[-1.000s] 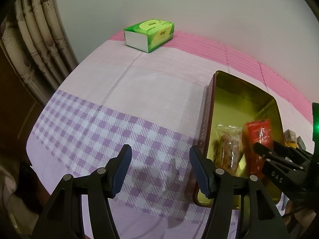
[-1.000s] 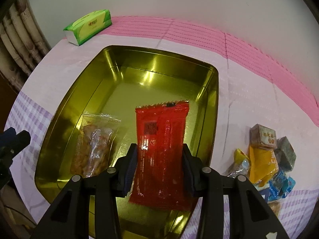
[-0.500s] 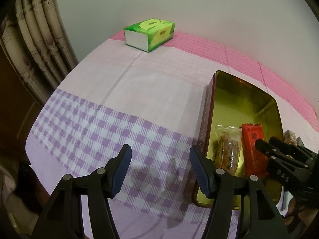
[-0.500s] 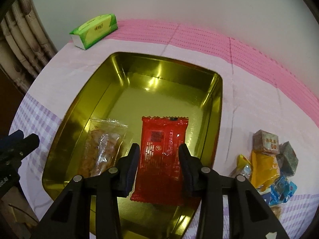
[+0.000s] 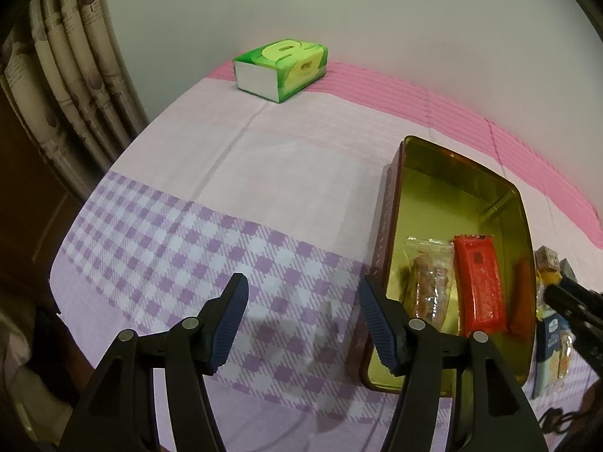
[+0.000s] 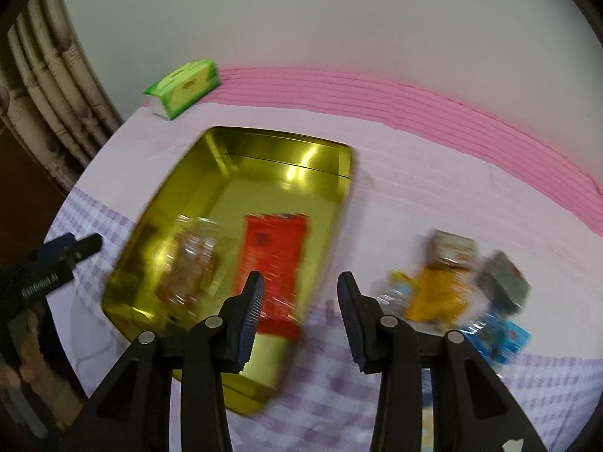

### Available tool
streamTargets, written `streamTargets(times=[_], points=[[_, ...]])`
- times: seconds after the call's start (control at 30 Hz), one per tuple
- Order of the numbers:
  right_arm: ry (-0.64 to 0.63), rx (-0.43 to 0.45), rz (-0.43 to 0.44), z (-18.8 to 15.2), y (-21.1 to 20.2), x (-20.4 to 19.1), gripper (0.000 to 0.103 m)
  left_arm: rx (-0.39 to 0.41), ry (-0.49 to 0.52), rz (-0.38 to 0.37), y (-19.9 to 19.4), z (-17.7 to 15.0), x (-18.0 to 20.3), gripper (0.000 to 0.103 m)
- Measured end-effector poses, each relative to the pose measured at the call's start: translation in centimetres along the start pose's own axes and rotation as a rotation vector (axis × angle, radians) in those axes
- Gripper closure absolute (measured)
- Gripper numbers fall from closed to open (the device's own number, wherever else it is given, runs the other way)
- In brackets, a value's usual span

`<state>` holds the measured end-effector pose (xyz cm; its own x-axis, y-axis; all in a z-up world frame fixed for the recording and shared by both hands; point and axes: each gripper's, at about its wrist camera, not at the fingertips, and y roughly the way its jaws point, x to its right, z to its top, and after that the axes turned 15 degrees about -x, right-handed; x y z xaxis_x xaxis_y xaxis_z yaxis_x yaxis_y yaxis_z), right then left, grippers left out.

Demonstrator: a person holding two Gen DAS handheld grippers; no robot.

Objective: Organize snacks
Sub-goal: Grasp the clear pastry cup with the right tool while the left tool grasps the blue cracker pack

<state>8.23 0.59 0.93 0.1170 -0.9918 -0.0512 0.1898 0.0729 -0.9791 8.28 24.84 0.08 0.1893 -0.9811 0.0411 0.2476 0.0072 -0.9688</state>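
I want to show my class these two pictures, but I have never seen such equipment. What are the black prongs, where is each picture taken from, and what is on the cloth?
No robot here: a person holds a pincer tool in each hand, each with two fingers and a wide-angle camera looking along them. One picture looks along the left gripper, the other along the right gripper. Both stand apart with nothing between their fingers. On the checked tablecloth sits a gold tin holding a red packet and a clear packet. The right view is blurred. A pile of loose snacks lies right of the tin, and a green tissue box stands by the wall.
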Motion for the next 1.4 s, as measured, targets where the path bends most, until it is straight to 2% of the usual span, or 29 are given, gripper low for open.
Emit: streamTargets(times=[0.23,0.5,0.67,1.07,1.4], points=[[0.105,-0.049,-0.07,-2.3,-0.9,7.6,0.064,-0.007,0.024,-0.002,-0.1,-0.3,1.1,0.041],[0.177,-0.132,-0.083,-5.6,0.1,13.0,0.064,-0.005,0.078,-0.01,-1.0,-0.9,3.4,0.041],[0.163,-0.16,-0.07,-7.0,0.9,13.0,0.064,0.001,0.118,-0.016,-1.8,-1.4,5.2,0.041],[0.139,-0.17,-0.054,-6.9,2.9,11.9,0.064,-0.032,0.241,-0.065,-2.9,-3.6,11.4,0.041],[0.144,-0.168,-0.031,-7.3,3.8,12.4,0.065,-0.105,0.355,-0.103,-2.3,-5.5,18.3,0.041]])
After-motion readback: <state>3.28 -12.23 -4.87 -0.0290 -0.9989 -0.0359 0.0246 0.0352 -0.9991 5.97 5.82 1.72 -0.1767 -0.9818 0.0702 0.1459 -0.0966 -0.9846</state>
